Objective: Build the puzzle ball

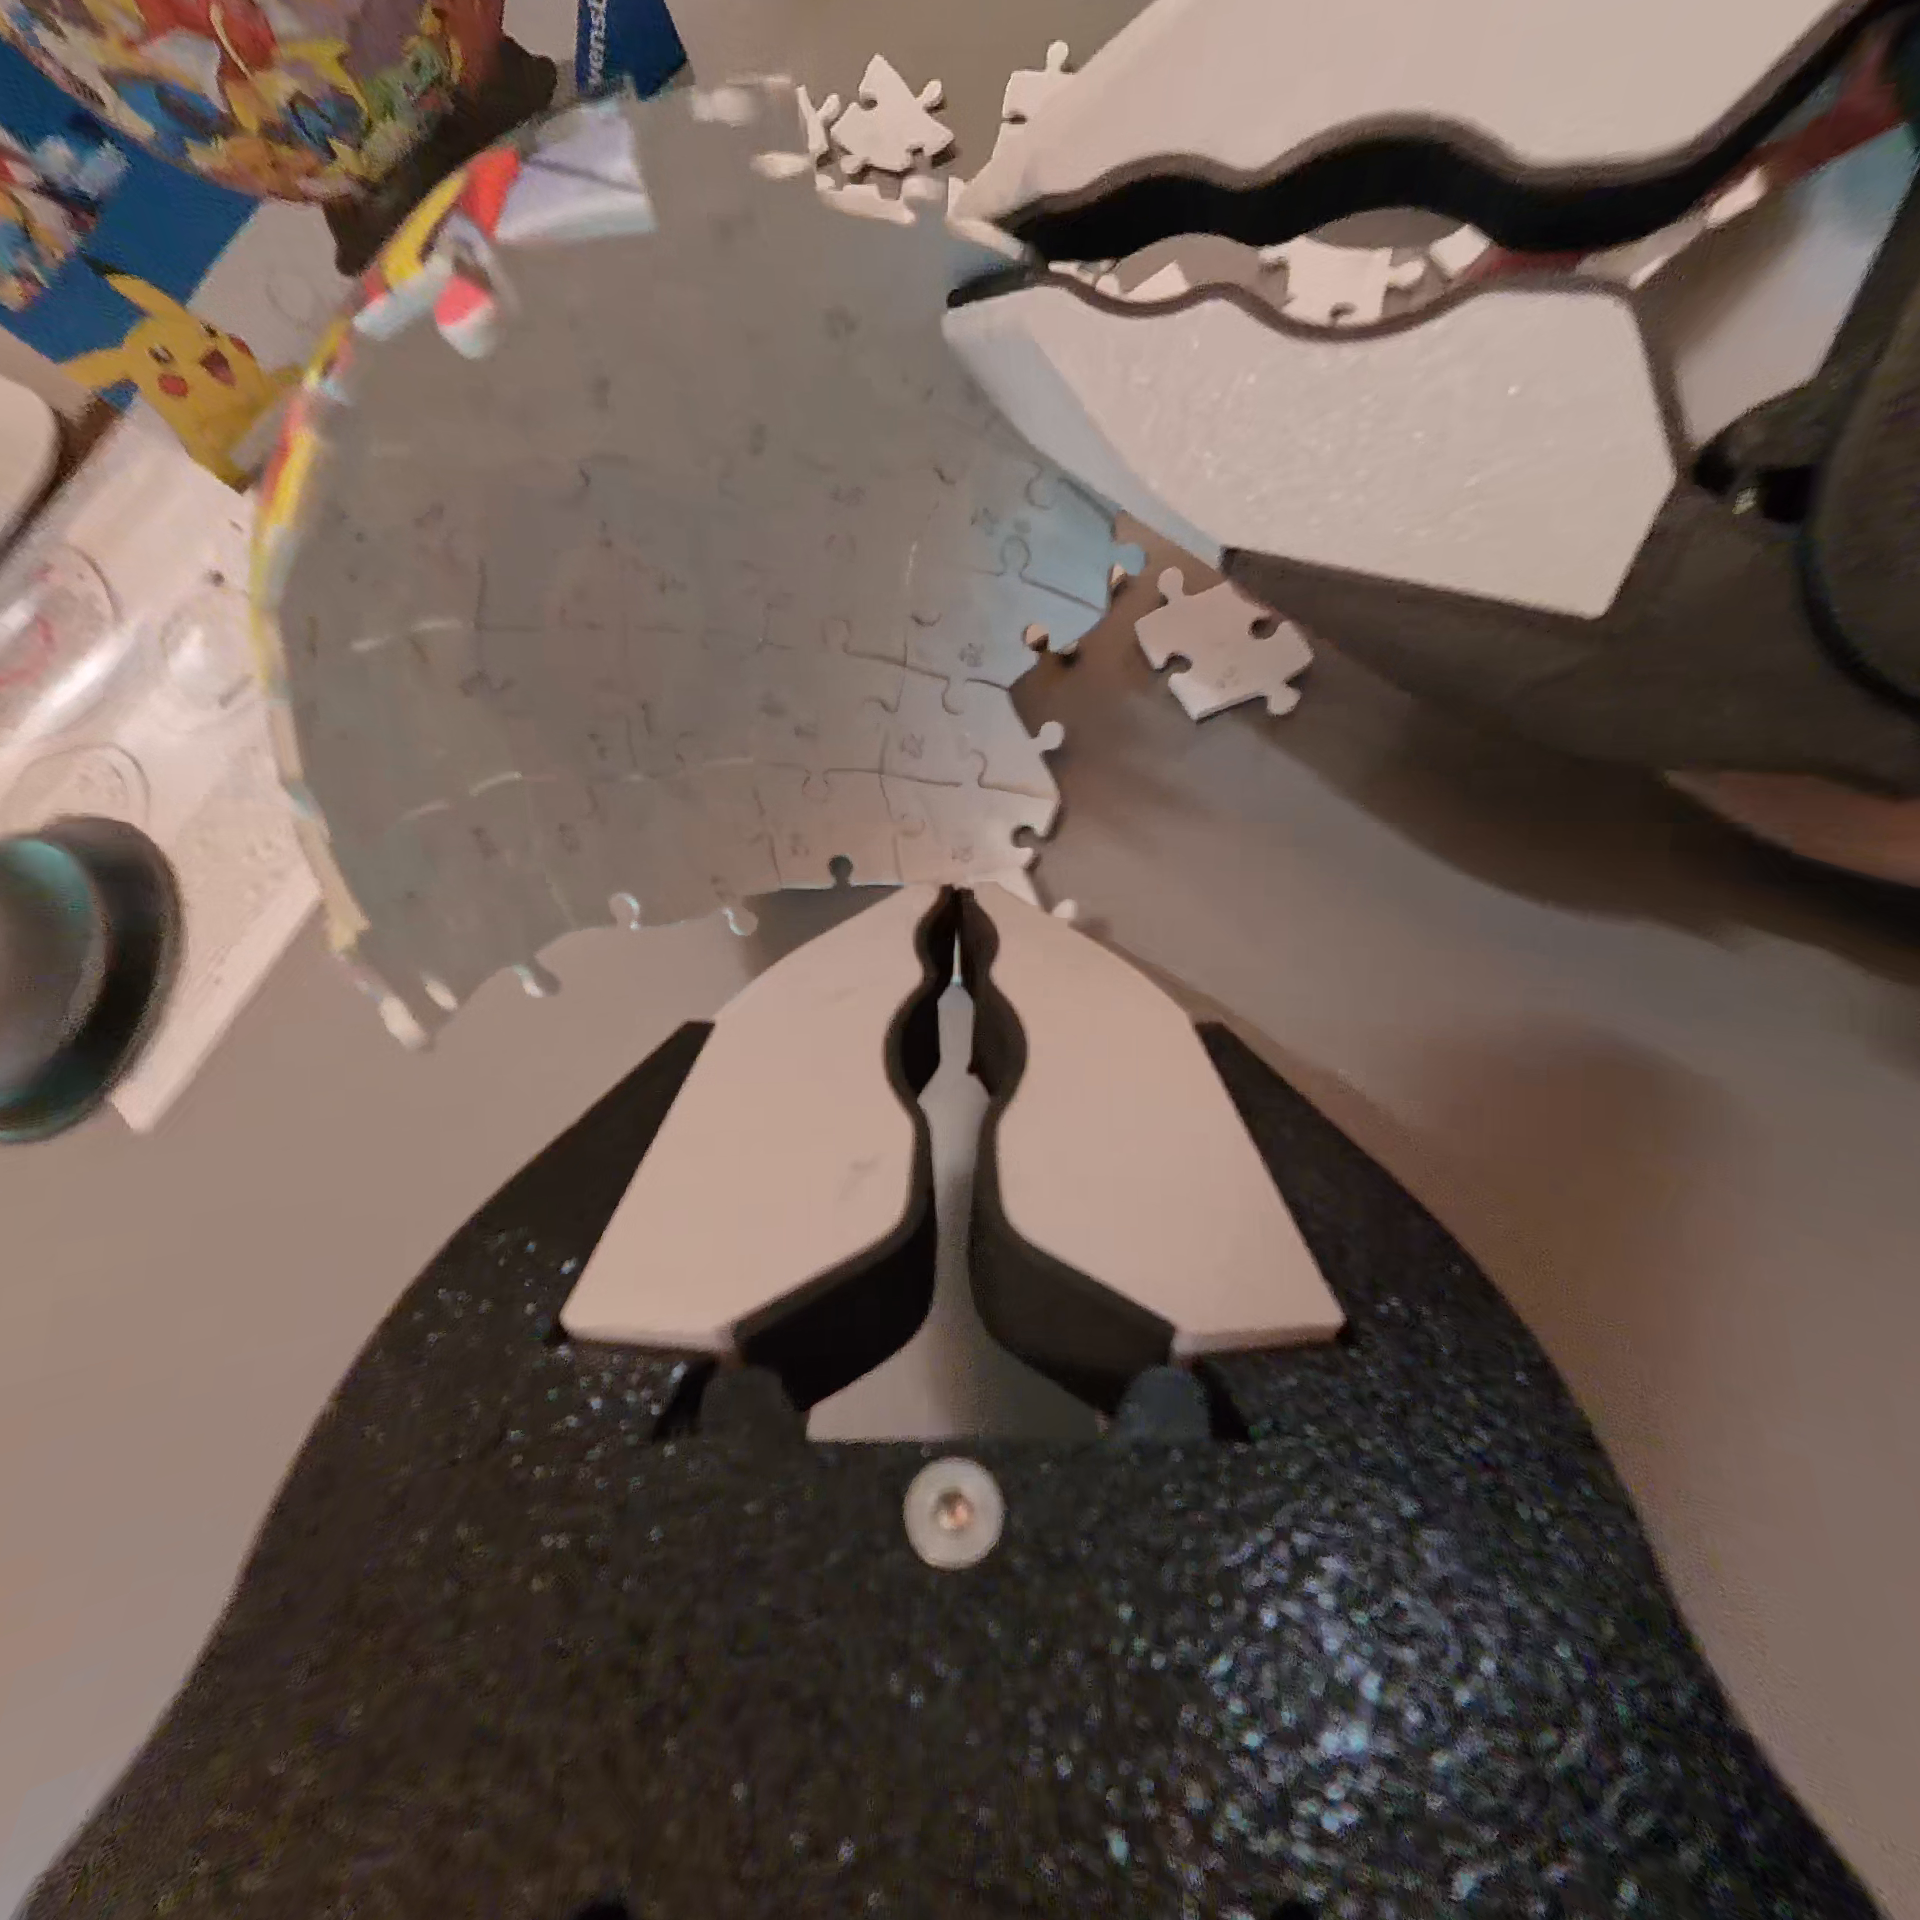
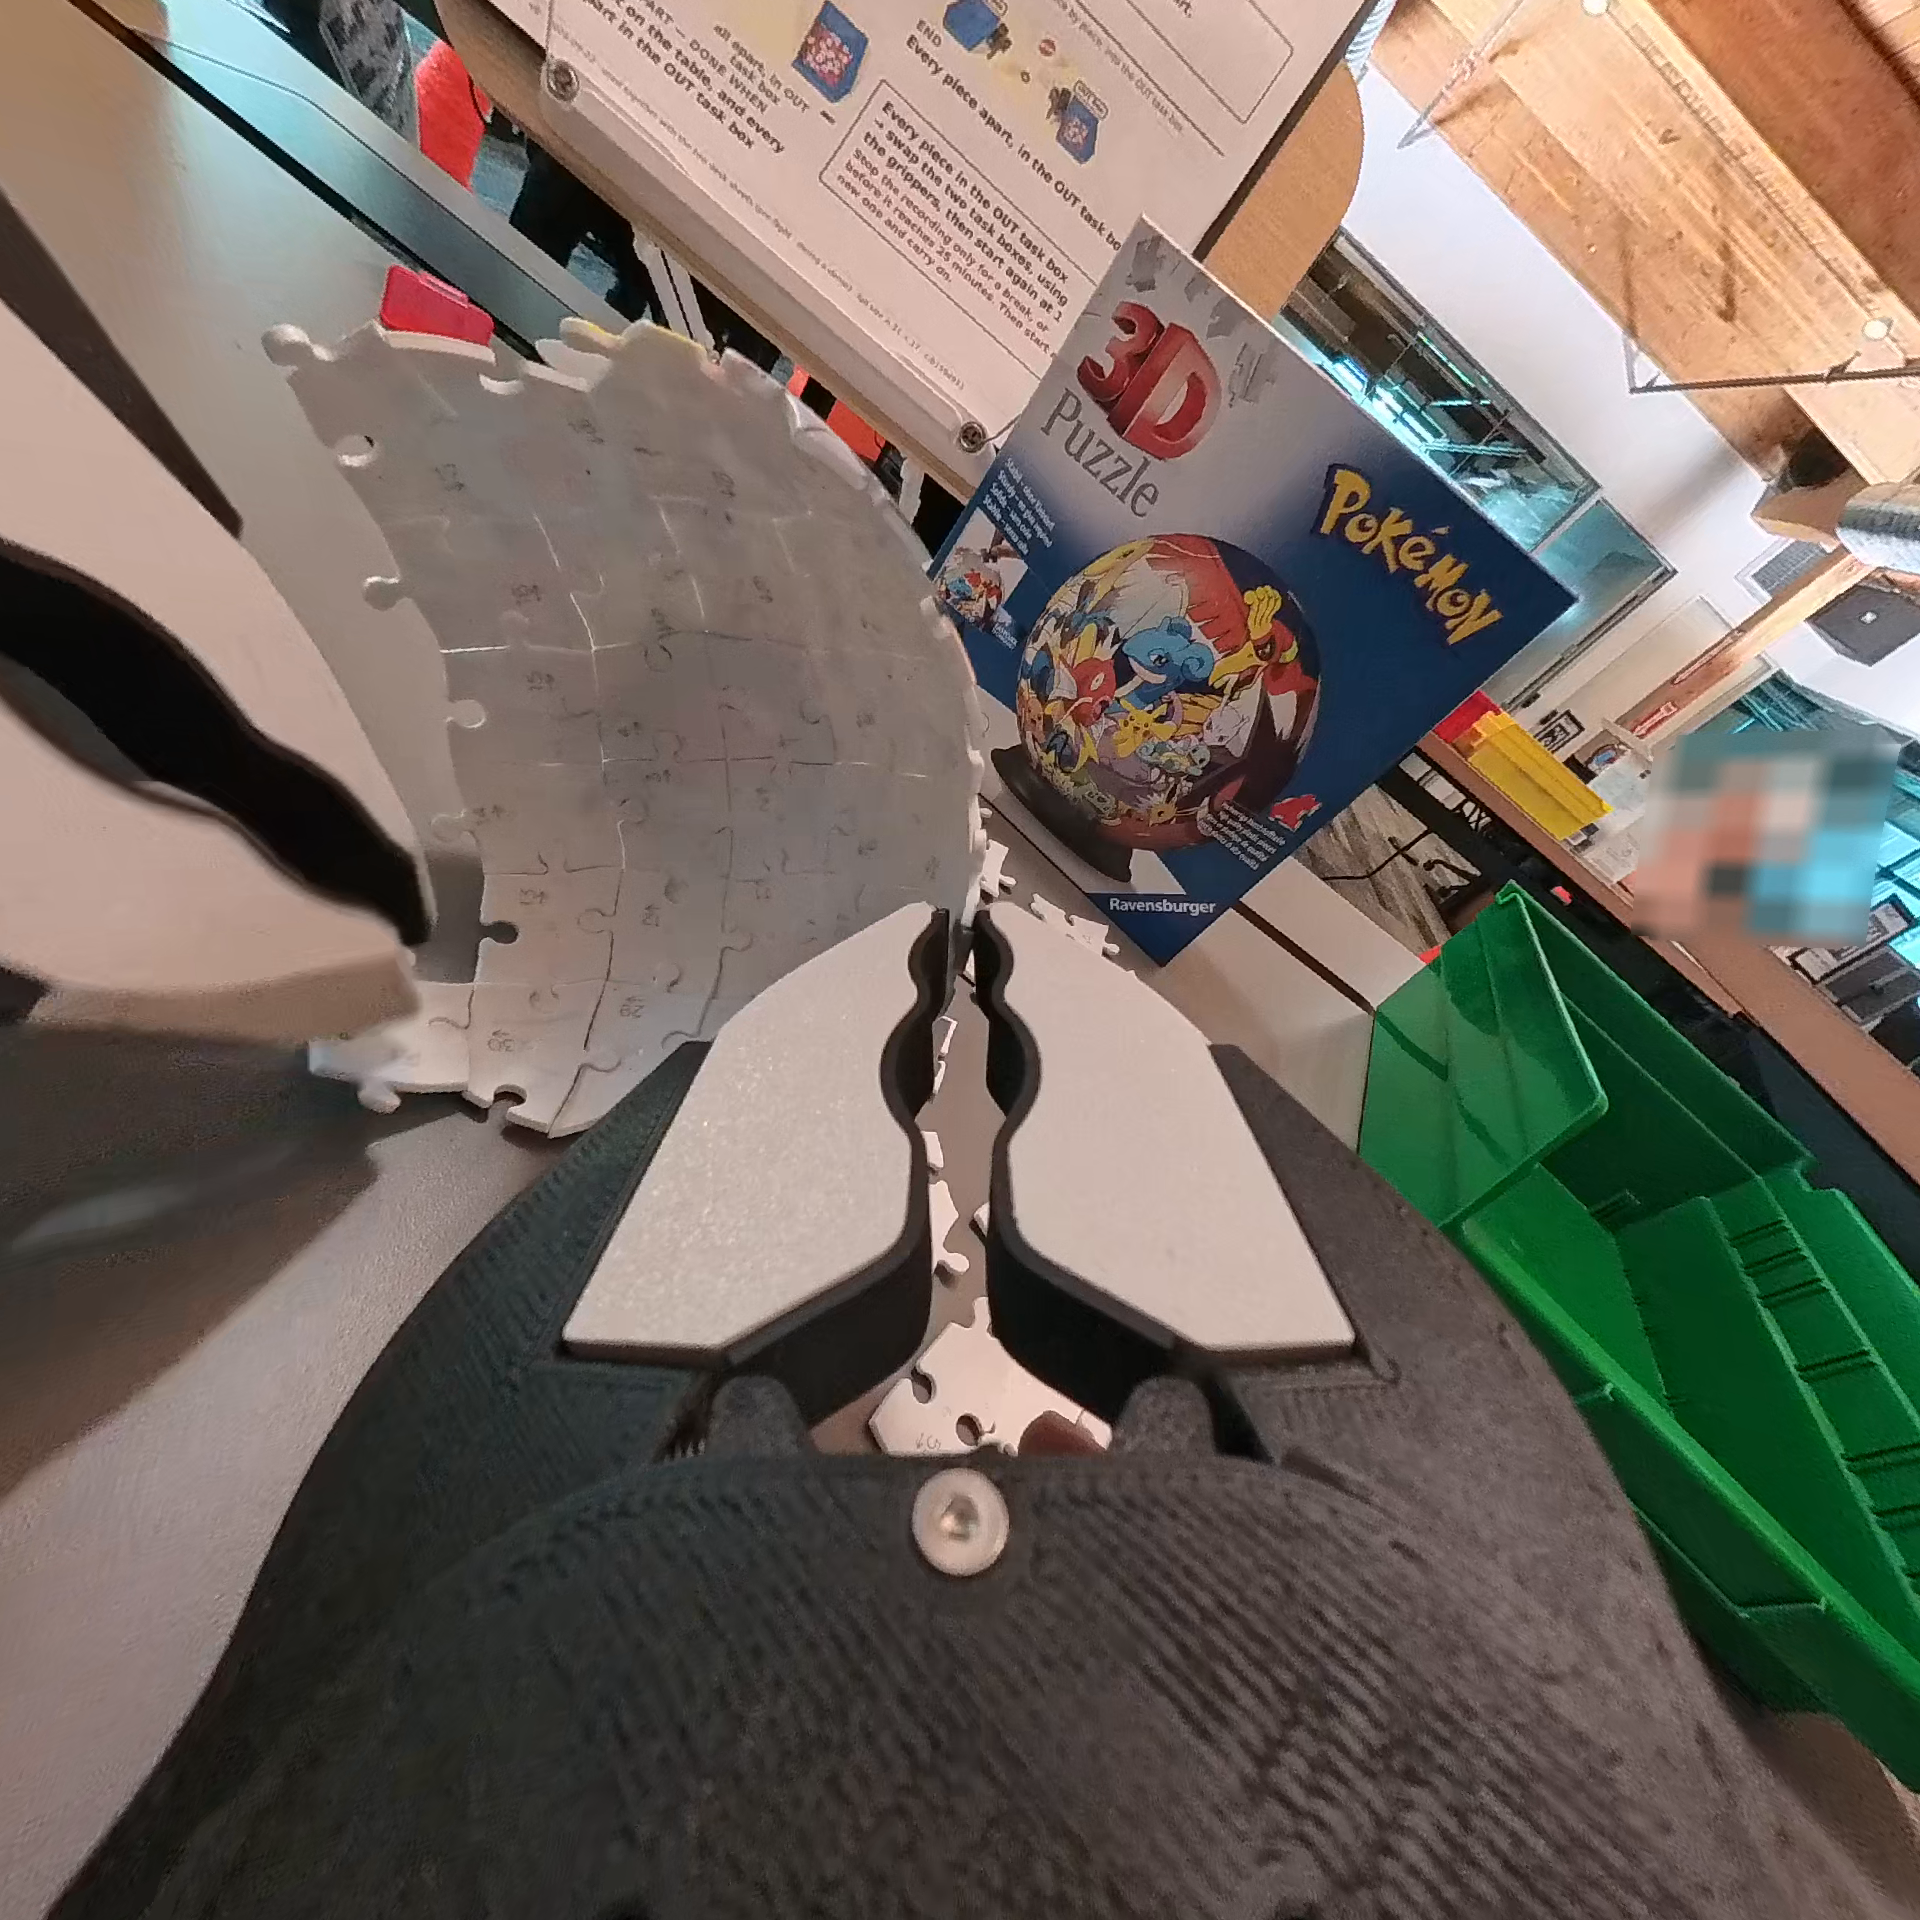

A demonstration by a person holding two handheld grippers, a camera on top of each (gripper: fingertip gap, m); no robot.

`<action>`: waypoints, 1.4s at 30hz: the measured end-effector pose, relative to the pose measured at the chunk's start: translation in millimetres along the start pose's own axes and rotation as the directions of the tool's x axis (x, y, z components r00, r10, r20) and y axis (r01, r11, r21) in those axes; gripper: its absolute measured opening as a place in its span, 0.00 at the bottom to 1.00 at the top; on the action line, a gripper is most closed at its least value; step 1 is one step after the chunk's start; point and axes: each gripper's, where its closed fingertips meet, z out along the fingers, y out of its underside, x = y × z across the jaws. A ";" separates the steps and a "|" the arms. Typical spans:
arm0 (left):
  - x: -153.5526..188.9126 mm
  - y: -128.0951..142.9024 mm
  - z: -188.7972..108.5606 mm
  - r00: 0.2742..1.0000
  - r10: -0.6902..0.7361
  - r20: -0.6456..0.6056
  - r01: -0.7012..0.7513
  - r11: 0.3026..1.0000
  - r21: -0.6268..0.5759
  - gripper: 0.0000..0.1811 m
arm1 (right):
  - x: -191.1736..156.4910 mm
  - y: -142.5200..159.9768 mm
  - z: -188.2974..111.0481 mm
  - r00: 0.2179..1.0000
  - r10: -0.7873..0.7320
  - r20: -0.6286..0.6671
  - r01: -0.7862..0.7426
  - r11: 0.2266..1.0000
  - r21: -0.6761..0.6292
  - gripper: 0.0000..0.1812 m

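A curved, part-built puzzle shell (image 1: 644, 623) stands on edge on the grey table (image 1: 1351, 1039) with its plain white back towards me and its printed side showing at the left rim. It also shows in the right wrist view (image 2: 707, 727). My right gripper (image 2: 961, 935) is shut on the shell's right rim, and the left wrist view shows it (image 1: 997, 244) pinching that rim. My left gripper (image 1: 956, 914) is shut, with its tips together right at the shell's lower edge. It shows at the left of the right wrist view (image 2: 410, 935).
A loose white piece (image 1: 1221, 649) lies to the right of the shell and several more (image 1: 894, 125) lie behind it. More pieces (image 2: 956, 1392) lie under my right gripper. The blue puzzle box (image 2: 1299, 582) stands behind. Green bins (image 2: 1662, 1195) are at the right. A dark round object (image 1: 62, 977) is at the left. My hands' fingertips stand some 9 cm from each other. Both grippers' tips are roughly 8 cm from the loose white piece (image 1: 1221, 649).
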 end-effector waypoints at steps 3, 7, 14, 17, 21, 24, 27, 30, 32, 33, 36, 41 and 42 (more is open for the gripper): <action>-7.2 5.4 4.1 0.983 0.182 0.017 -0.181 0.983 -0.044 0.00 | -0.1 0.1 0.1 1.000 -0.001 0.000 0.001 1.000 -0.001 0.02; -5.7 7.9 11.7 0.917 0.398 -0.018 -0.398 0.914 -0.079 0.00 | -0.2 0.0 0.0 1.000 -0.001 -0.001 0.001 1.000 0.000 0.02; -24.4 -1.6 3.8 0.869 0.492 0.046 -0.490 0.870 -0.051 0.00 | -0.3 -0.3 -0.2 1.000 0.000 0.001 0.000 1.000 0.002 0.02; -14.8 2.9 -6.3 0.864 0.497 0.083 -0.501 0.865 0.029 0.06 | -0.3 -0.1 -0.1 1.000 0.000 0.001 0.000 1.000 0.001 0.02; 0.2 11.4 -7.3 0.785 0.606 0.127 -0.616 0.786 0.058 0.15 | -0.5 -0.3 -0.1 1.000 0.000 0.001 0.000 1.000 0.002 0.02; -0.7 12.4 -1.8 0.709 0.693 0.133 -0.701 0.713 0.020 0.13 | -0.6 -0.5 -0.2 1.000 0.000 0.001 0.000 1.000 0.004 0.02; -3.1 9.2 4.7 0.646 0.756 0.106 -0.760 0.650 -0.002 0.14 | -0.6 -0.4 -0.2 1.000 0.000 0.001 0.000 1.000 0.003 0.02; -5.2 12.2 10.5 0.590 0.806 0.043 -0.806 0.592 -0.022 0.15 | -0.6 -0.5 -0.1 1.000 -0.001 0.000 0.001 1.000 0.004 0.02; -6.1 10.9 12.3 0.557 0.830 0.026 -0.830 0.557 -0.015 0.16 | -0.6 -0.5 -0.2 1.000 -0.001 0.001 0.001 1.000 0.004 0.02; -6.8 10.4 13.2 0.543 0.839 0.019 -0.839 0.544 -0.014 0.15 | -0.6 -0.5 -0.2 1.000 -0.001 0.001 0.001 1.000 0.005 0.02; -6.6 9.6 15.1 0.482 0.876 0.011 -0.876 0.482 -0.018 0.14 | -0.8 -0.5 0.0 1.000 -0.001 0.002 0.001 1.000 0.004 0.02; -3.7 14.6 16.9 0.385 0.923 0.005 -0.922 0.385 -0.046 0.07 | -0.6 -0.6 -0.1 1.000 0.000 0.002 0.000 1.000 0.005 0.02; -3.0 16.4 17.2 0.369 0.929 0.002 -0.928 0.369 -0.049 0.06 | -0.6 -0.6 -0.1 1.000 0.000 0.002 0.000 1.000 0.005 0.02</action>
